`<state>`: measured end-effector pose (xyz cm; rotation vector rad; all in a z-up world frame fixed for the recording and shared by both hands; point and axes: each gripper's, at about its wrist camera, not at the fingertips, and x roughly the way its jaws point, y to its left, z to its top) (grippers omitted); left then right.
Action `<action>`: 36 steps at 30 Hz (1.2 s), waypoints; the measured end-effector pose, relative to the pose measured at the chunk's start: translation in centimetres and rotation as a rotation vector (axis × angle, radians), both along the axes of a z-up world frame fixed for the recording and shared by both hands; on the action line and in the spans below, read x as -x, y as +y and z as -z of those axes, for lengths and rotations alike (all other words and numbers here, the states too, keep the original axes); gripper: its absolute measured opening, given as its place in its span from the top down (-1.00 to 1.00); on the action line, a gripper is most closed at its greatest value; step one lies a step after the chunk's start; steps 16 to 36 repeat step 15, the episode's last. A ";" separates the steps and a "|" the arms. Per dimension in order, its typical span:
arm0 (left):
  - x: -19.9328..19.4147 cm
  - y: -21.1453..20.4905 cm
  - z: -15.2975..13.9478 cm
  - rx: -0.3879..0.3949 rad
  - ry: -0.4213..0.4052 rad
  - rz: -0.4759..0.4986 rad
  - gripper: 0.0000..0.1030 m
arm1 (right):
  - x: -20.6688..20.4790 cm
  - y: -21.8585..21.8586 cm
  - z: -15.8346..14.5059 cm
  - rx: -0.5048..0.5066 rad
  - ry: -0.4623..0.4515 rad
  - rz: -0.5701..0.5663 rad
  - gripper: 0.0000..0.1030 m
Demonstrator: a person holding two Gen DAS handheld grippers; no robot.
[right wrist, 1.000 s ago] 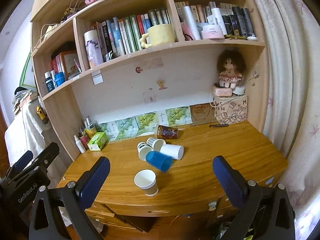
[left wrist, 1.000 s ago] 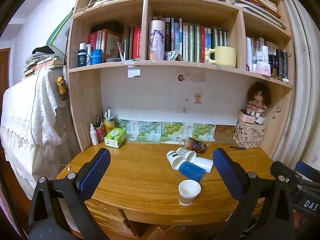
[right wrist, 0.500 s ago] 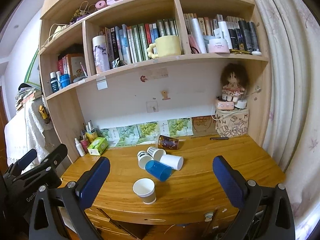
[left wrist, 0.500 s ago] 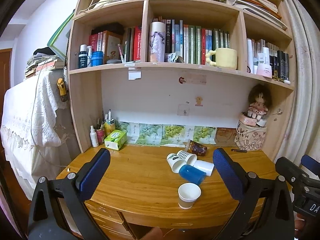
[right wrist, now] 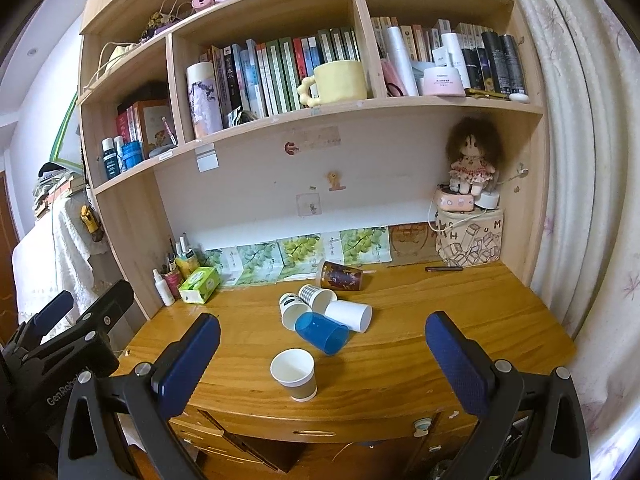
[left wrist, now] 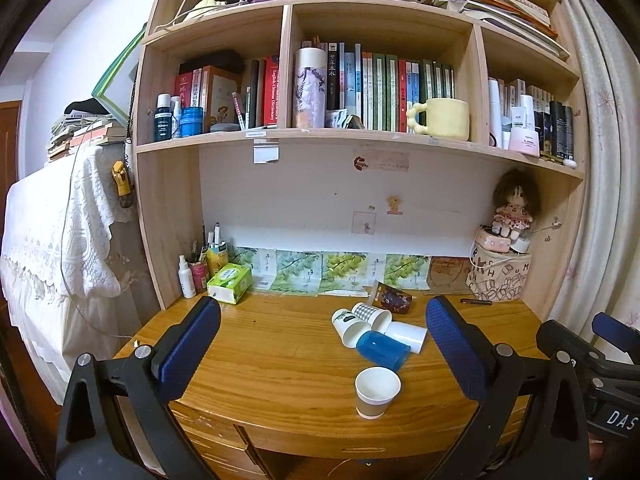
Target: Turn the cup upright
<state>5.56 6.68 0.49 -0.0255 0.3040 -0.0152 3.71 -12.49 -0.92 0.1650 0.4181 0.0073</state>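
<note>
Cups crowd the wooden surface [left wrist: 280, 360] in the left wrist view: a paper cup [left wrist: 377, 391] stands upright near the front edge, and behind it a blue cup [left wrist: 382, 348] lies on its side, touching three tipped white cups. The left tool [left wrist: 320, 344] hangs above the front edge, jaws spread wide, holding nothing.

From the right wrist view, the right tool [right wrist: 320, 354] is likewise wide open and empty. A dark patterned cup [right wrist: 340, 276] lies tipped further back.
</note>
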 end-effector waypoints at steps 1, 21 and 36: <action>0.0 0.0 0.0 0.000 0.002 -0.002 -0.99 | 0.0 0.0 0.0 -0.003 0.002 -0.002 -1.00; 0.9 1.2 0.2 -0.011 0.026 -0.011 -0.99 | -0.3 0.6 1.1 -0.069 0.089 -0.017 -1.00; 0.9 1.2 0.2 -0.011 0.026 -0.011 -0.99 | -0.3 0.6 1.1 -0.069 0.089 -0.017 -1.00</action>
